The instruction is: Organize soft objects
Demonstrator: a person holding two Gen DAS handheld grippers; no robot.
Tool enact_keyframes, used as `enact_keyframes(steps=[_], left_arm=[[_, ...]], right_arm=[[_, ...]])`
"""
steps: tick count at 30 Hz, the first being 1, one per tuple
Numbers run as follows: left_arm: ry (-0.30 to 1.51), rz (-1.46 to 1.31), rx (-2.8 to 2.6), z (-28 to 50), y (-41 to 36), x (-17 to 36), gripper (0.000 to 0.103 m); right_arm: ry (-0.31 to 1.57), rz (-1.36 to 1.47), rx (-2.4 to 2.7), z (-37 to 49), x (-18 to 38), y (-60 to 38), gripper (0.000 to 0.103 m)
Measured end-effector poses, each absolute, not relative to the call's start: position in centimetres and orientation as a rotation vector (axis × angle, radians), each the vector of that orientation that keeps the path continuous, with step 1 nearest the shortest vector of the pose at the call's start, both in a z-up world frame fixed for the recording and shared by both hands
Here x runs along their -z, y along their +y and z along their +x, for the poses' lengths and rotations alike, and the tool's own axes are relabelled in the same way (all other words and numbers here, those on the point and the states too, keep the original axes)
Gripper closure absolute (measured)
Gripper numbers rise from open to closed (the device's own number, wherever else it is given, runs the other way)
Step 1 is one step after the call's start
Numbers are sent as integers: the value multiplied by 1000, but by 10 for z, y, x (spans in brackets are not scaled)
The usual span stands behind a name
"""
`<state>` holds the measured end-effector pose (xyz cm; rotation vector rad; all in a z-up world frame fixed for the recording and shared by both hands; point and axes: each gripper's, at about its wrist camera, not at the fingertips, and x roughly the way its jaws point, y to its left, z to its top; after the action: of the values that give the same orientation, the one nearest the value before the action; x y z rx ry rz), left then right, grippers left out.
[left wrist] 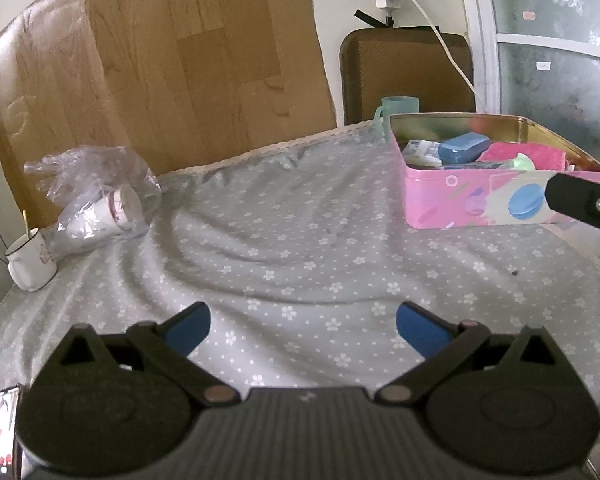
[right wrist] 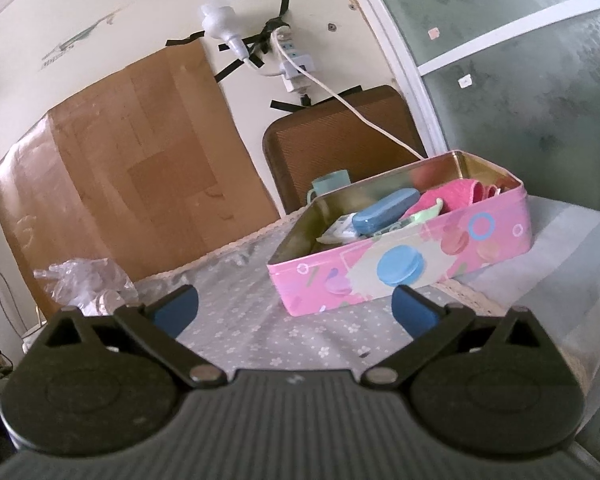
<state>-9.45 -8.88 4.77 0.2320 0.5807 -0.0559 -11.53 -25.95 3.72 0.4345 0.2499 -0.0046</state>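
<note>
A pink tin box [left wrist: 480, 200] [right wrist: 400, 268] stands at the far right of the table. Inside lie a pink towel [left wrist: 528, 156] [right wrist: 456, 196], a blue case [left wrist: 462, 147] [right wrist: 384, 210], a green soft item [left wrist: 522, 162] [right wrist: 424, 216] and a small packet [left wrist: 420, 150]. My left gripper [left wrist: 302, 330] is open and empty above the grey flowered cloth [left wrist: 300, 248], well short of the box. My right gripper [right wrist: 296, 310] is open and empty, just in front of the box. Part of the right gripper shows as a black piece [left wrist: 584, 200] at the right edge of the left wrist view.
A clear plastic bag with paper cups [left wrist: 100, 200] [right wrist: 84, 284] lies at the far left. A white mug [left wrist: 30, 264] stands by it. A teal cup [left wrist: 398, 114] [right wrist: 330, 186] is behind the box. Cardboard [left wrist: 172, 60] leans on the wall. A brown chair back [left wrist: 404, 68] stands beyond the table.
</note>
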Motion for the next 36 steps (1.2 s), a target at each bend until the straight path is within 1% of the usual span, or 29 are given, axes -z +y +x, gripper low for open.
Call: enact_keyframes(steps=[10,17,23,36], left_arm=[[574,216,92,-103,-95,-51,0],[453,172,121,-120,-95,-65,0],[374,220,76,-133,-103,-70,0],[468,240,70,-123,-107,-58,0]], right_arm=[[242,451,21,-120,-34,-259,0],[246,469,35,-121,-32,-260,0],[256,479,37,-120,-29,-259,0],[271,497,43,-120,-23,-262,0]])
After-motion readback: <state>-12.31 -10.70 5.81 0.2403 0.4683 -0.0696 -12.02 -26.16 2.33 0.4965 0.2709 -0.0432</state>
